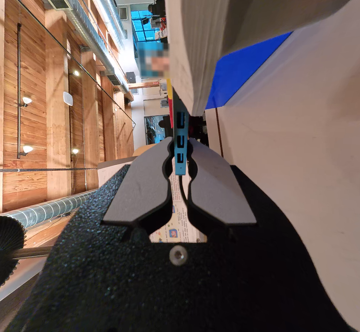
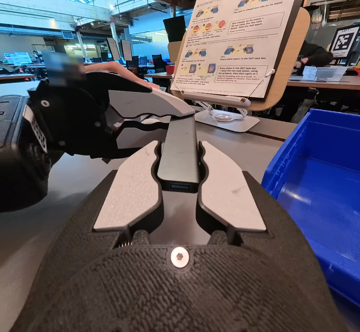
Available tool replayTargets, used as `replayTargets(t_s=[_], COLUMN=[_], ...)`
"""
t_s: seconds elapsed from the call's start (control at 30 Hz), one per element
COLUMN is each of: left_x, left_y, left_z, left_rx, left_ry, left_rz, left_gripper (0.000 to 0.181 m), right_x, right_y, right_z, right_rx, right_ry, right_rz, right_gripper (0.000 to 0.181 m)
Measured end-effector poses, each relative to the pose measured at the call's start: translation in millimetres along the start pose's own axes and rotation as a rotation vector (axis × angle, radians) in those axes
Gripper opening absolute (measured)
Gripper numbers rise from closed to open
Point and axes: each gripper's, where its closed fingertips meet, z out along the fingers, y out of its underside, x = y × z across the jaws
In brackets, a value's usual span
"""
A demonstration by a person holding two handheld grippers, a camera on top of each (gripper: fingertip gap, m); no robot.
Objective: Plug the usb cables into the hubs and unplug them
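Claws are both gripping: our right claw [image 2: 179, 147] is clamping the slim grey metal hub [image 2: 180, 147] above the worktop [image 2: 253, 147], our left claw [image 1: 180, 147] pinching its far end. We are judging it light, rigid, slippery; flat sides suit gripping.

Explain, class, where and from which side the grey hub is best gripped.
Grip the grey hub across its long narrow sides, coming in along its length from the port end, as the right gripper does. Those flat parallel sides suit the fingers, and the side ports stay clear.
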Motion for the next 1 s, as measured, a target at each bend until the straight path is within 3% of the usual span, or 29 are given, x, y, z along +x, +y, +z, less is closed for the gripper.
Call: replayTargets(t_s=[0.67,1.0], left_x=[0.8,-1.5], left_y=[-3.9,-3.8], left_z=[-1.1,2.3], left_rx=[-0.001,-0.048], left_ry=[-0.042,-0.096], left_rz=[0.046,0.016], left_gripper=[0.009,0.009], right_x=[-6.6,4.0], right_y=[-2.1,-3.7], right_z=[-0.7,-3.5], right_rx=[0.059,0.097], right_ry=[-0.043,0.071], right_rz=[0.102,0.081], right_gripper=[0.04,0.036])
